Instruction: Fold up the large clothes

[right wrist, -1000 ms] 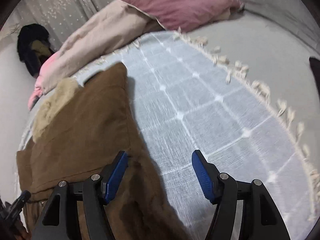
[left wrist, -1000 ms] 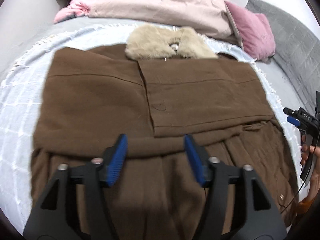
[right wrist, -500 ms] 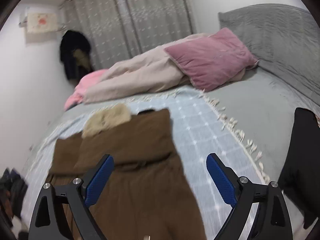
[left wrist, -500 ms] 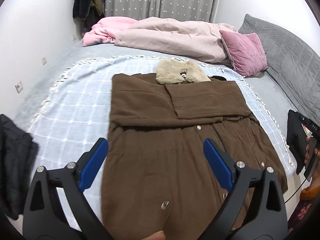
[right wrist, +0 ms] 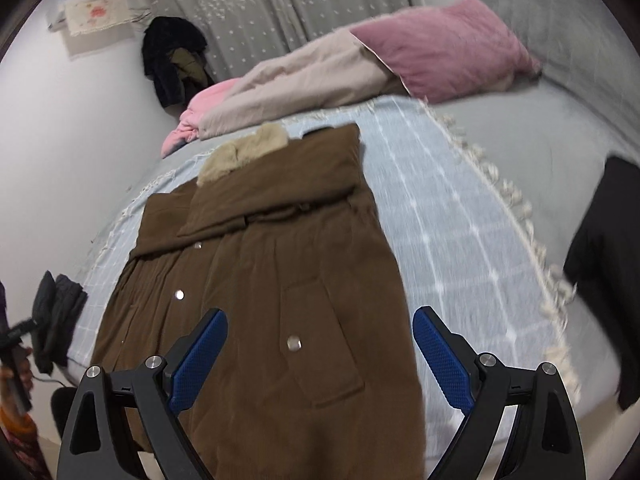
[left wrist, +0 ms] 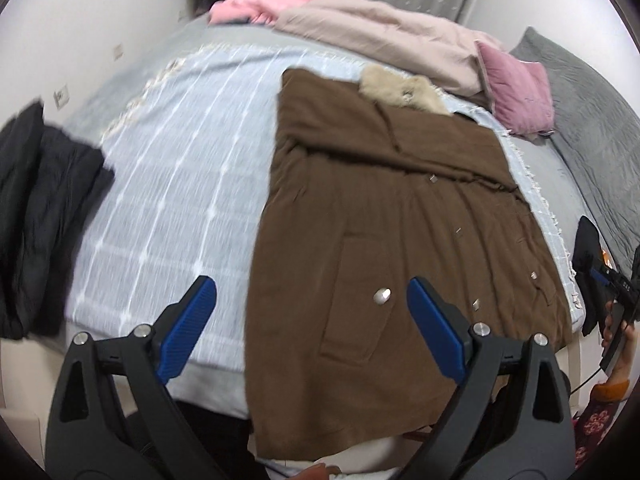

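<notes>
Home bedroom. Wide bed (right wrist: 500,152) under pale blue checked throw (left wrist: 180,168) with tasselled fringe, pink pillow (right wrist: 444,60) against grey quilted headboard (left wrist: 592,112), rumpled beige-and-pink duvet (right wrist: 304,80). Grey dotted curtains (right wrist: 280,4) behind, dark garments (right wrist: 172,60) hanging by white wall, wall sockets (left wrist: 62,95) beside bed.

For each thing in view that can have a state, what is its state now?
brown coat: flat on the bed, sleeves folded across the chest, hem over the bed edge.
fur collar: at the far end of the coat, showing.
left gripper: open, nothing held, above the coat.
right gripper: open, nothing held, above the coat.
checked blanket: spread under the coat.
black garment: crumpled at the bed's edge.
</notes>
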`<state>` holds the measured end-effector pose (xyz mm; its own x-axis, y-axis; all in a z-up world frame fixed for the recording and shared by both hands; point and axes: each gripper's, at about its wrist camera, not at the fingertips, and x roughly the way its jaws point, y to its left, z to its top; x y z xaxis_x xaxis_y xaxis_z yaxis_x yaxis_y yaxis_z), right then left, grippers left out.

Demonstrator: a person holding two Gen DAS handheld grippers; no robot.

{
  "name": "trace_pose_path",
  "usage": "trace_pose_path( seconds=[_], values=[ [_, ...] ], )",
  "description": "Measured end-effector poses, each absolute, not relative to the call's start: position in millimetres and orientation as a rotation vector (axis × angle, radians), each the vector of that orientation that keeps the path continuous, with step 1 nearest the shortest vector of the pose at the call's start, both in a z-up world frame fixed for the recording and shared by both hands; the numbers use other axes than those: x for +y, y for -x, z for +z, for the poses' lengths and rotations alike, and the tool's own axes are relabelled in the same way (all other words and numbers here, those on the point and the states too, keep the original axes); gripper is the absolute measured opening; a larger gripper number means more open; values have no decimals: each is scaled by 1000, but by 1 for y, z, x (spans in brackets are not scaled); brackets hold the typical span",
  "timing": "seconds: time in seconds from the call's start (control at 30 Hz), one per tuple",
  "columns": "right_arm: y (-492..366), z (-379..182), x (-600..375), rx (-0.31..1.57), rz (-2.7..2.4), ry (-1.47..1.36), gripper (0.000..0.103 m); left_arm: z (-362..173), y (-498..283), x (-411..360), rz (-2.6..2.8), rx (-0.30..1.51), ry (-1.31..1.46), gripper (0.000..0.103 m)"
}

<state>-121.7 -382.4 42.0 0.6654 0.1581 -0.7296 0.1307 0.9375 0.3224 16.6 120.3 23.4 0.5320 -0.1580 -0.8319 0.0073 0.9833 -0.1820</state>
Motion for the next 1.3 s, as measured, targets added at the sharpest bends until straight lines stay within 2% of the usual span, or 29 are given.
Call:
trace_pose_path(
  seconds=[0.5,0.8,1.13,1.3],
  values=[
    [127,-31,-410,1022,30,-553,95,-61,-19,135,-154,1236,245,96],
    [121,-68,-410,1109,57,-603,95,-91,-17,140,-208,1315,276,96],
    [134,-75,-419,1045,132,-682,95,-97,-1,117,-245,1289,105,96],
    [146,-81,-424,989,217,-777,95,-99,7,115,-311,1345,162,96]
  ],
)
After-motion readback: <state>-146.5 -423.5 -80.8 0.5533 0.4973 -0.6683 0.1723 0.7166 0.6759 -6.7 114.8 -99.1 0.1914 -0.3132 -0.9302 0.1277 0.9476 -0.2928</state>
